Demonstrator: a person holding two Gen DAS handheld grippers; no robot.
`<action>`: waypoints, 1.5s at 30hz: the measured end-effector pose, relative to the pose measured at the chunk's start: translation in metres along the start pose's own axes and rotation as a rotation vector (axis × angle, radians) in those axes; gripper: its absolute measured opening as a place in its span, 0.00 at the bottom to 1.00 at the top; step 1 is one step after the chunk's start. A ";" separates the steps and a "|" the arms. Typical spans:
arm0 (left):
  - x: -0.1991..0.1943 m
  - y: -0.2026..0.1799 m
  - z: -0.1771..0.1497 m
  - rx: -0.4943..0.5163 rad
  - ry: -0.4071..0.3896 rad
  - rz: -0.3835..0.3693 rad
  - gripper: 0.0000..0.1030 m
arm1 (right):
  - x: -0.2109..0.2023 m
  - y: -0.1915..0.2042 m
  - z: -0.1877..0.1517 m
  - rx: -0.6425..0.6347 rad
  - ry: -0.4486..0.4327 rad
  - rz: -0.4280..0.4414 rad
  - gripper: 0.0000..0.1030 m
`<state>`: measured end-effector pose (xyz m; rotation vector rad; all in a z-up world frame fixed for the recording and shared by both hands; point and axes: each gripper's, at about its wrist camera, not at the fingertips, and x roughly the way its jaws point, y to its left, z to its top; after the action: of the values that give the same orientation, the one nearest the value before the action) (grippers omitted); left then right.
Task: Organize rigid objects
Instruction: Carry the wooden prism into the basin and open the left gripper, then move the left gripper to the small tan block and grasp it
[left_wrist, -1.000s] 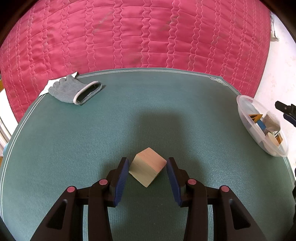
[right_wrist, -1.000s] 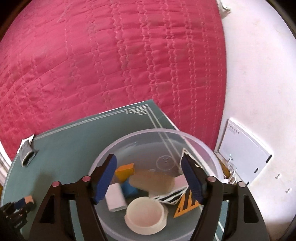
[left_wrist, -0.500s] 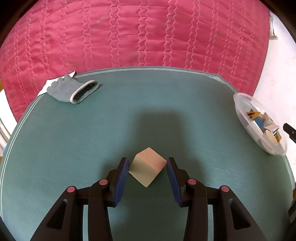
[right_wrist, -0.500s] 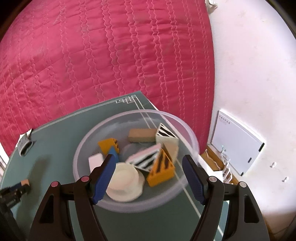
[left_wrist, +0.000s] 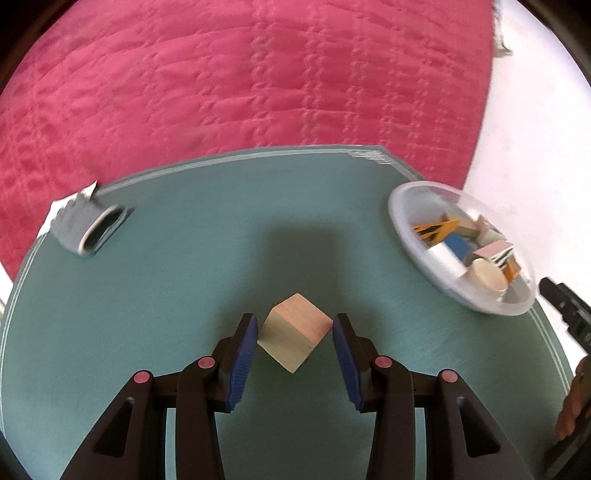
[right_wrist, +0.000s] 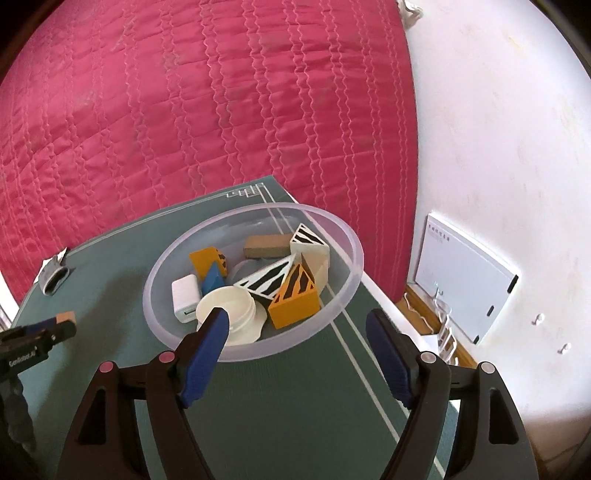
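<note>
Left wrist view: left tongs (left_wrist: 294, 341) clamp the cube (left_wrist: 295, 336) by its corners above the mat (left_wrist: 184, 295); it may twist out. Right tongs (right_wrist: 295, 345), empty, are opening beside the bowl (right_wrist: 347, 236).

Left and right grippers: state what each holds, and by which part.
The left gripper holds the wooden cube by two opposite corner edges. The right gripper holds nothing; its jaws are opening in front of the clear bowl.
</note>
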<state>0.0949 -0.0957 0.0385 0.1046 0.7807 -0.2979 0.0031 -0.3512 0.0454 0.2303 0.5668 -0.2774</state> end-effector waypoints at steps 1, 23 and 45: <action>0.000 -0.007 0.004 0.014 -0.005 -0.005 0.44 | 0.001 -0.001 -0.001 0.007 0.007 0.005 0.76; 0.012 -0.093 0.044 0.182 -0.063 -0.070 0.47 | 0.004 -0.021 -0.006 0.114 0.020 0.044 0.78; 0.032 -0.043 -0.001 0.120 0.043 0.006 0.76 | 0.000 -0.019 -0.008 0.117 0.015 0.078 0.81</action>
<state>0.1026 -0.1435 0.0161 0.2271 0.8049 -0.3383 -0.0064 -0.3670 0.0364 0.3667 0.5557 -0.2336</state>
